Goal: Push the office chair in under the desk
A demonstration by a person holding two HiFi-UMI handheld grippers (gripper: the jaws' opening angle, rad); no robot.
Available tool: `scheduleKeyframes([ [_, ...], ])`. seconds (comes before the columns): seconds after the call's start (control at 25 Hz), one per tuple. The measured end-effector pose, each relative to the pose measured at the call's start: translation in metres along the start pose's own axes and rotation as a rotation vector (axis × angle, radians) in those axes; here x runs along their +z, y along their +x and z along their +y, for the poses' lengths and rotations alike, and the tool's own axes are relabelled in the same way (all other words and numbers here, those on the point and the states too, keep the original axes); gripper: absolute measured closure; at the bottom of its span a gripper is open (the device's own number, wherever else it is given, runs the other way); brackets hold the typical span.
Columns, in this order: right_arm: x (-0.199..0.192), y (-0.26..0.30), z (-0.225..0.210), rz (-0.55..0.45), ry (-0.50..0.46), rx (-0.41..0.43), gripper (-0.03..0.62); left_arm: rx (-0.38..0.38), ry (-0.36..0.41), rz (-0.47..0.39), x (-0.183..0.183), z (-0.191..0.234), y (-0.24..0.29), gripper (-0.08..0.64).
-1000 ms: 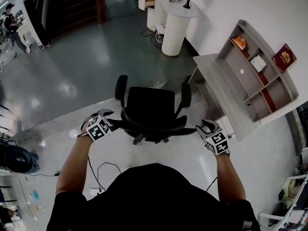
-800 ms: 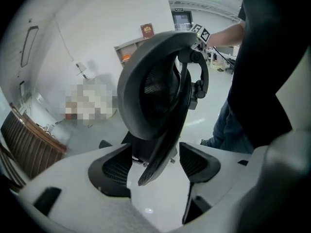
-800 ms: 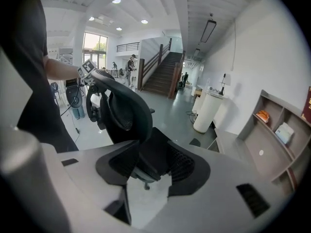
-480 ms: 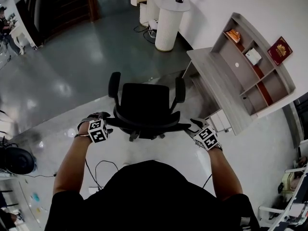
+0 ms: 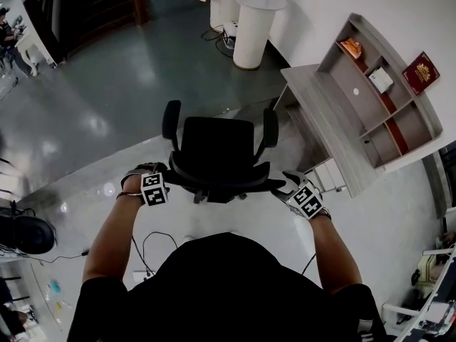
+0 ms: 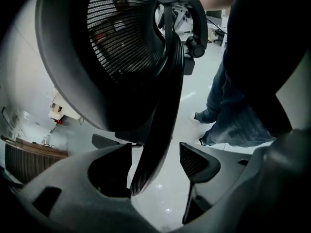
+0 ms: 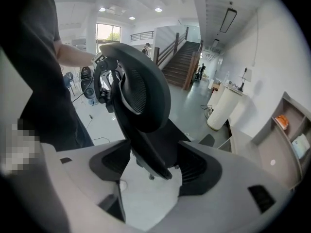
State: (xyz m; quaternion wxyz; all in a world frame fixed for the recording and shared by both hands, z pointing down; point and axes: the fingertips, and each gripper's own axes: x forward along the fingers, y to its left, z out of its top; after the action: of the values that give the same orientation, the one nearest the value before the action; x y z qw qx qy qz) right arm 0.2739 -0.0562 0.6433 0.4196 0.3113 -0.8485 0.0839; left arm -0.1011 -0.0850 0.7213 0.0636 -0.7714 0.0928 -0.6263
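Observation:
A black office chair [image 5: 217, 152] stands on the pale floor with its mesh backrest [image 5: 214, 182] towards me, left of the grey desk [image 5: 320, 112]. My left gripper [image 5: 165, 174] is at the backrest's left end and my right gripper [image 5: 285, 185] at its right end. In the left gripper view the backrest's rim [image 6: 160, 106] runs between the left gripper's [image 6: 155, 149] jaws, with a gap to the right pad. In the right gripper view the rim [image 7: 141, 144] passes between the right gripper's [image 7: 154, 152] jaws, which have just been opening and do not press on it.
The desk carries a shelf unit [image 5: 385, 91] holding a red book [image 5: 420, 70], and a drawer unit [image 5: 329, 175] stands beneath it. A white round pedestal [image 5: 253, 27] is beyond the desk. A cable [image 5: 153, 244] lies on the floor by my feet. A person [image 5: 8, 27] stands far left.
Both grippers have sunk and closed in on the two ends of the backrest's rim. The chair stands about where it was.

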Motion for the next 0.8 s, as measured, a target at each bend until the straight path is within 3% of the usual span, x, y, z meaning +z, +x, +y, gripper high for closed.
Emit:
scheduleKeyframes([
  [0.2, -0.009, 0.017, 0.018, 0.075, -0.132, 0.068, 0.295, -0.017, 0.006, 0.013, 0.001, 0.001, 0.01, 0.242],
  [0.44, -0.01, 0.039, 0.028, 0.121, -0.199, 0.109, 0.295, -0.03, 0.026, 0.043, -0.001, -0.001, 0.022, 0.242],
  [0.8, -0.022, 0.071, 0.025, 0.228, -0.334, 0.115, 0.295, -0.033, 0.092, 0.119, -0.001, -0.001, 0.045, 0.242],
])
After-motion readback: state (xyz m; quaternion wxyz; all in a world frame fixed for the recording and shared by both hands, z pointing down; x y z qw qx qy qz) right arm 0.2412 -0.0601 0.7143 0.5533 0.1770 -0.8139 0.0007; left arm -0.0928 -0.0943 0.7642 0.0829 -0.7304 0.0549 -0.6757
